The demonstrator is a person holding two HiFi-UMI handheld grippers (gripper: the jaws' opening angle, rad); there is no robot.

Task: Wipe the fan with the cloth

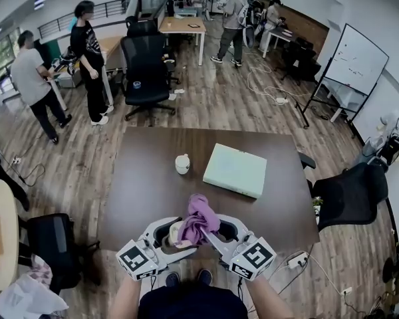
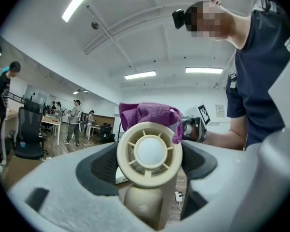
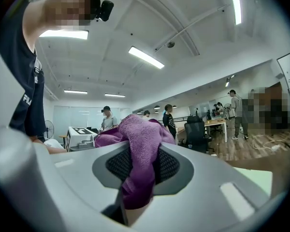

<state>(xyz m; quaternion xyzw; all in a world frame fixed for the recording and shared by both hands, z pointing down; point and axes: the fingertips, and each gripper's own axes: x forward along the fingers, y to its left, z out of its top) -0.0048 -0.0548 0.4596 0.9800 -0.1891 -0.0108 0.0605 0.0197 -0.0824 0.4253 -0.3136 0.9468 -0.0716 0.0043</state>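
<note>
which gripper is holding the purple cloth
The right gripper: its jaws pinch the purple cloth, while the left gripper clamps the cream fan.

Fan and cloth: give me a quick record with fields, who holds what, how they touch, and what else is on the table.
left gripper: shut on the fan
right gripper: shut on the purple cloth
contact: cloth draped over the top of the fan
table: white box, small white container
</note>
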